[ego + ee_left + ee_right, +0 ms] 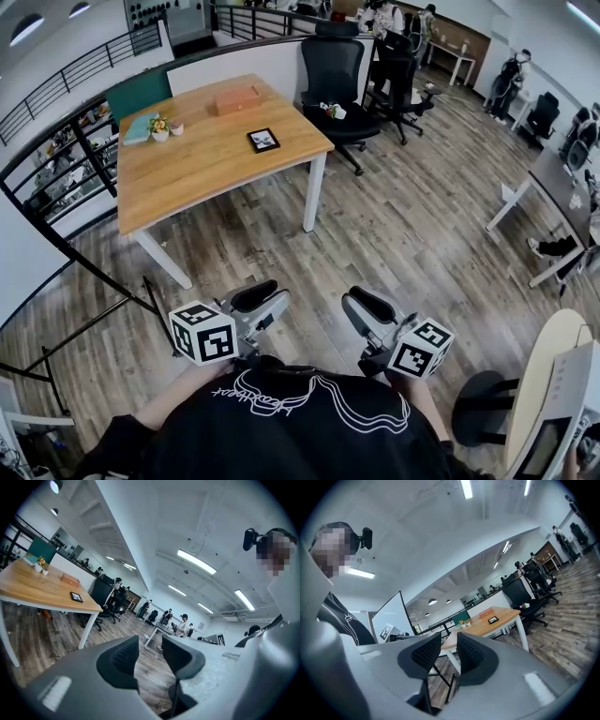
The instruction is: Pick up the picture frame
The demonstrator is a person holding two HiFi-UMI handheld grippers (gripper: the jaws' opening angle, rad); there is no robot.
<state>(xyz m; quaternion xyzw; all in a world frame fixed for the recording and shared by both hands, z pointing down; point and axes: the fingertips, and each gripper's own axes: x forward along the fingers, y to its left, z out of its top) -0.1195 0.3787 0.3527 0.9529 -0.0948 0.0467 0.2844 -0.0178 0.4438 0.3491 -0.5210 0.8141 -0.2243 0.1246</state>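
One picture frame (263,140) lies flat on the wooden bench (206,164), near its front right corner and well apart from both grippers. One brown box (237,99) and two small pots (160,132) also sit on the bench, and two black chairs (334,77) stand behind it. The left hand-held gripper (262,305) and the right hand-held gripper (367,311) are released, jaws apart, with nothing between them.
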